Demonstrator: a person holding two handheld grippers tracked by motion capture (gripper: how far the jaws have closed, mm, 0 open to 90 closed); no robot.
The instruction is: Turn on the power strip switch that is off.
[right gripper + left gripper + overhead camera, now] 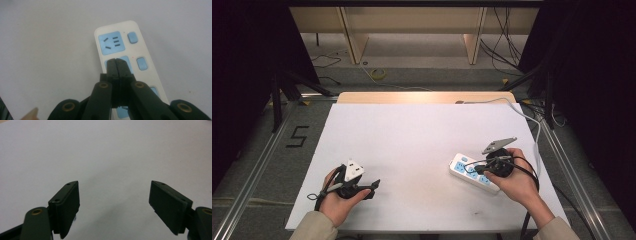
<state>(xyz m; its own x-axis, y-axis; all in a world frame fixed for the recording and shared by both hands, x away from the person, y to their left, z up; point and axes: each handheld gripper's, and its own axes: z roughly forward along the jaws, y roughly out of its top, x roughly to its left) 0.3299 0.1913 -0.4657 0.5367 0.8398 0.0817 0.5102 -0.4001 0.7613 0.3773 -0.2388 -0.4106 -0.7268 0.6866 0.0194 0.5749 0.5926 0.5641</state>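
Two claws | your right claw (117, 65) pressed together, tips over the power strip (130, 50), whose long axis runs away from it | left claw (115, 207) apart over bare bench (412, 140)

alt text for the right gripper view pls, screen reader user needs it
The right gripper, its two black jaws closed together, points down at a white power strip with blue sockets and blue switch buttons, the jaw tips over the second socket from the strip's far end. The strip lies on a plain white table surface.
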